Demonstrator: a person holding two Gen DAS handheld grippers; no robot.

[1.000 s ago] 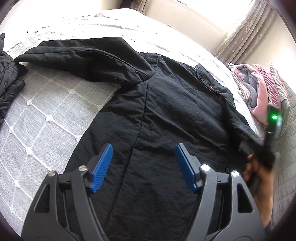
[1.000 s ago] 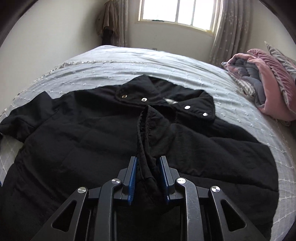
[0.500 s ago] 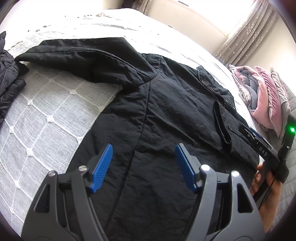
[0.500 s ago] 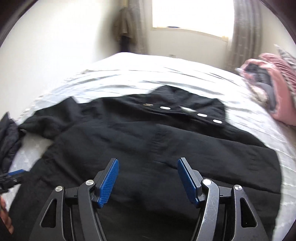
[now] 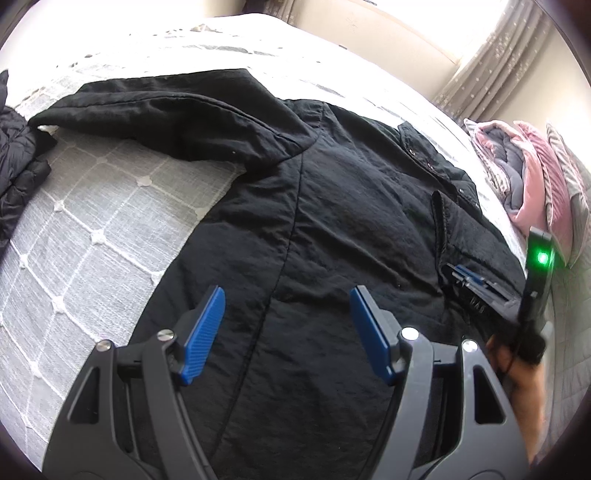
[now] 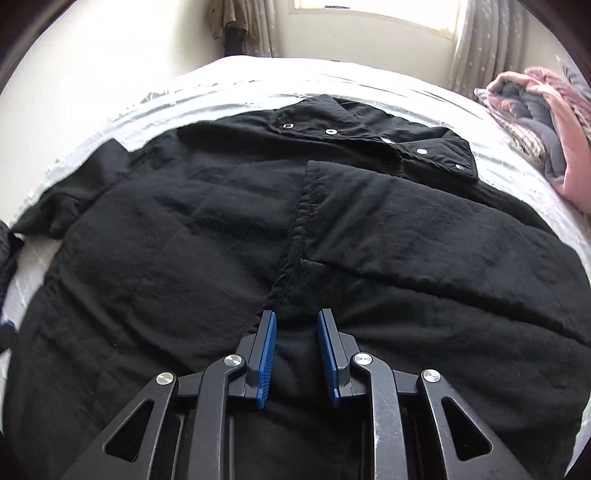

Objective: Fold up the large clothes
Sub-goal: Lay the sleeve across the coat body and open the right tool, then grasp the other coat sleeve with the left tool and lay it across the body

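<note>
A black jacket (image 6: 221,229) lies spread across a bed (image 5: 92,229) covered in a pale grey quilt stitched in a diamond pattern, its collar with a row of metal snaps (image 6: 369,136) toward the far side near the window (image 6: 373,14). One sleeve (image 5: 166,118) stretches out to the left over the quilt, while the other side of the garment lies folded in over the body, its hemmed edge (image 6: 301,221) running down the middle. The left hand-held gripper (image 5: 288,332) hangs above the lower body of the jacket with its blue pads (image 5: 203,332) standing wide apart and nothing between them. The right hand-held gripper (image 6: 297,350), low over the cloth at the near end of that folded edge, is closing: its jaws are narrow, with black fabric seen in the gap, though whether the pads (image 6: 267,350) press on the cloth cannot be told from either view. In the left wrist view the right tool shows a green light (image 5: 542,257), and the person's hand (image 5: 517,373) grips its handle. A second dark, quilted garment (image 5: 18,166) sits at the left edge of the bed, and a pink and grey bundle of bedding (image 6: 546,122) lies heaped at the right, beside a grey curtain (image 6: 487,48)
</note>
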